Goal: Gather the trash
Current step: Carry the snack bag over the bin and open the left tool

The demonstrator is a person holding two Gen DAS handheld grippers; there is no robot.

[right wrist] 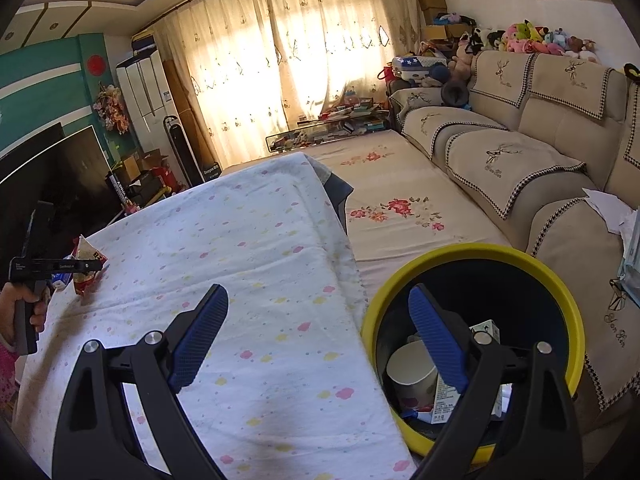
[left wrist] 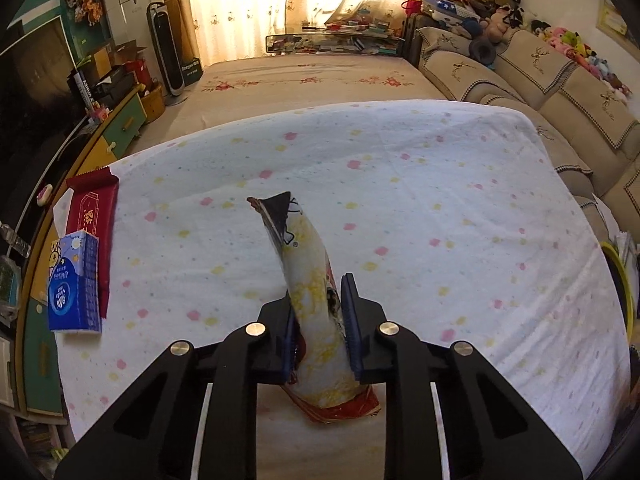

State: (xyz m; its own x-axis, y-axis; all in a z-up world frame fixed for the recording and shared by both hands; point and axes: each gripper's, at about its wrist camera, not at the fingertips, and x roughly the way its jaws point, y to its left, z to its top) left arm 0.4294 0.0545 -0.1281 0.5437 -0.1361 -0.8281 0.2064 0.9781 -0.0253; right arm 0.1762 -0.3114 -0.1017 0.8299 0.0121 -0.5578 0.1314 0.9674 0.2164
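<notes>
My left gripper (left wrist: 320, 300) is shut on a crumpled snack wrapper (left wrist: 310, 280), white and yellow with a red bottom, held just above the table's dotted white cloth (left wrist: 440, 208). The same wrapper (right wrist: 87, 270) and the left gripper (right wrist: 98, 266) show at the far left of the right wrist view. My right gripper (right wrist: 316, 300) is open and empty, over the table's right edge. A yellow-rimmed trash bin (right wrist: 472, 256) stands on the floor beside that edge, holding a white paper cup (right wrist: 412, 372) and cartons.
A red tissue box (left wrist: 94, 216) and a blue tissue pack (left wrist: 74, 284) lie at the table's left edge. A TV (right wrist: 52, 176) stands left. A sofa (right wrist: 540, 160) runs along the right. A flowered mat (right wrist: 400, 208) covers the floor beyond.
</notes>
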